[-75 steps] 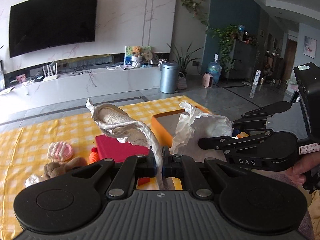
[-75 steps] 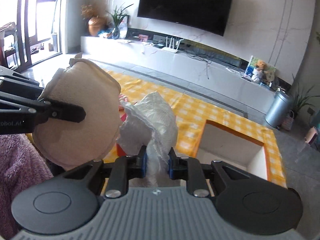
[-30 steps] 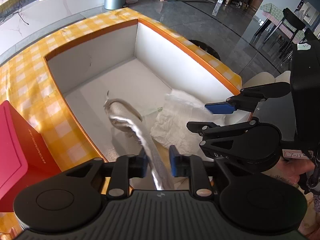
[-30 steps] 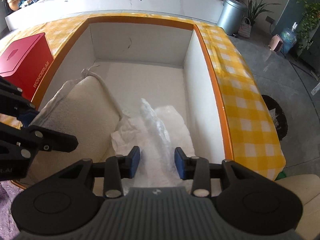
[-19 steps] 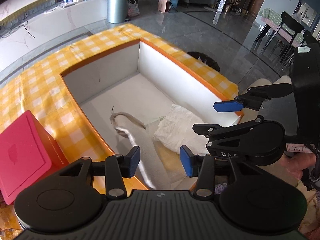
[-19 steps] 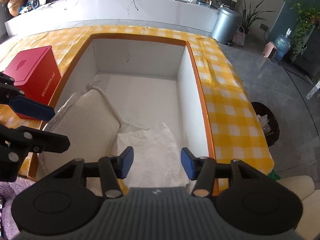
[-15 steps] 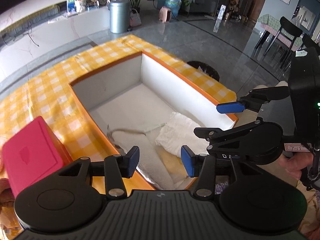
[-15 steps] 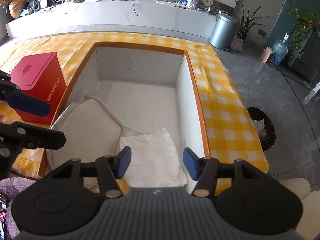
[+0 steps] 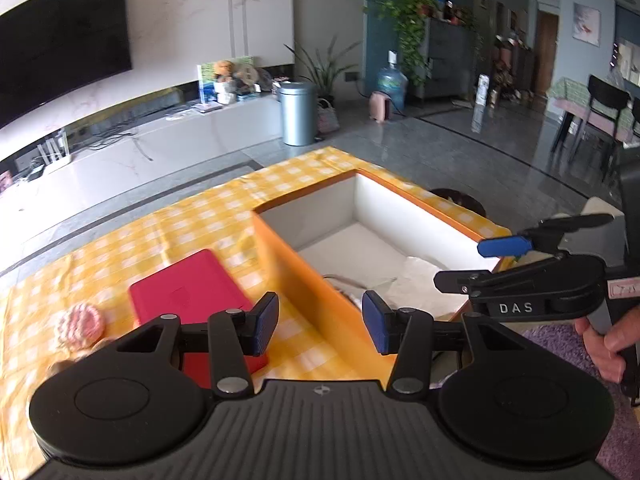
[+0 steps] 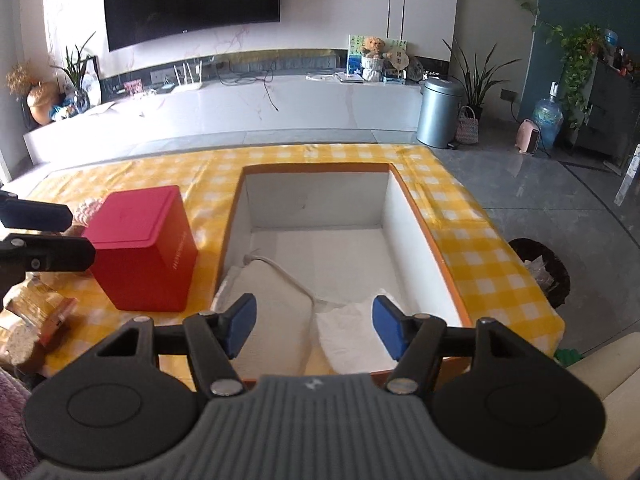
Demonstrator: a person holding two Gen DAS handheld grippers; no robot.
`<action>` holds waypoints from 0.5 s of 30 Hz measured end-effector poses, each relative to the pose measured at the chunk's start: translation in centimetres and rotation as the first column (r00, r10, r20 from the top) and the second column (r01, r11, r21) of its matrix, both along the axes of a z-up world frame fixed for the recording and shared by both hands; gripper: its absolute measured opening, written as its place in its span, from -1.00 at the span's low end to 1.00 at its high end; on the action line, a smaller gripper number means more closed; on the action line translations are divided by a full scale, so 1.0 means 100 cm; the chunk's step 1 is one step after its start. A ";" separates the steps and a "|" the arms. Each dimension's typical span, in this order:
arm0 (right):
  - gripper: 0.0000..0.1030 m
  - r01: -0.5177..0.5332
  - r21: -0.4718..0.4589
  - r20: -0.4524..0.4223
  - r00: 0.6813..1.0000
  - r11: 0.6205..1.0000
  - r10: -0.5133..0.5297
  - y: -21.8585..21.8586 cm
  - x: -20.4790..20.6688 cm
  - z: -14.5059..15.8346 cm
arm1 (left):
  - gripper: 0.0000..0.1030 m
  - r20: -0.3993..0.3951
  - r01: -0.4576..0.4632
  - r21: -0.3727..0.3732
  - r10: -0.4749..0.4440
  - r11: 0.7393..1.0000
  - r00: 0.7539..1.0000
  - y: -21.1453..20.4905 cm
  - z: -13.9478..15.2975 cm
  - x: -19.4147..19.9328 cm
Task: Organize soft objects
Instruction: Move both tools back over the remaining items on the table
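Crinkled cloths dropped, boxy white bin

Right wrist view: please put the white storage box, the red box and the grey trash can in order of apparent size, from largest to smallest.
1. white storage box
2. red box
3. grey trash can, farther away, so true size unsure

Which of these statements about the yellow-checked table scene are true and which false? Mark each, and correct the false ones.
1. The right gripper holds a white tissue. False: nothing is between its jaws, which are opening.
2. A cream pad lies inside the white box. True.
3. The red box stands inside the white box. False: it stands beside it, on the tablecloth.
4. The left gripper is open and empty. True.
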State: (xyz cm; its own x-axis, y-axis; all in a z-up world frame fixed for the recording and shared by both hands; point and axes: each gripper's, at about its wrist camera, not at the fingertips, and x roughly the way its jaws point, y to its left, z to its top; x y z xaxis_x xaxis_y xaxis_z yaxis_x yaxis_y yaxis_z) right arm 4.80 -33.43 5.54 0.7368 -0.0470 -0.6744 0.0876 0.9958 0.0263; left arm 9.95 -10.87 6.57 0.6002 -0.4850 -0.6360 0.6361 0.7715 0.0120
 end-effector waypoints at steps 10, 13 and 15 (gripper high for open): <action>0.24 -0.057 0.078 0.066 0.996 0.995 0.052 0.072 -0.021 -0.003 | 0.07 -0.023 -0.241 -0.056 0.240 0.969 0.970 0.083 -0.016 -0.020; 0.25 -0.063 0.101 0.059 0.997 0.993 0.057 0.092 -0.024 -0.006 | 0.07 -0.052 -0.318 -0.056 0.316 0.946 0.948 0.109 -0.024 -0.025; 0.25 -0.071 0.120 0.049 0.997 0.990 0.066 0.106 -0.025 -0.010 | 0.07 -0.068 -0.355 -0.049 0.352 0.933 0.934 0.123 -0.031 -0.028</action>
State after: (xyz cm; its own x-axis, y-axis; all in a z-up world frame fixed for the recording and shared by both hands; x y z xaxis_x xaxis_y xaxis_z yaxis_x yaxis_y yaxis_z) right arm 2.28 -22.83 4.53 0.7653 0.0847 -0.6381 0.0152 0.9886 0.1495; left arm 7.17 1.44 3.48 0.7036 -0.2856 -0.6507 0.3202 0.9449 -0.0685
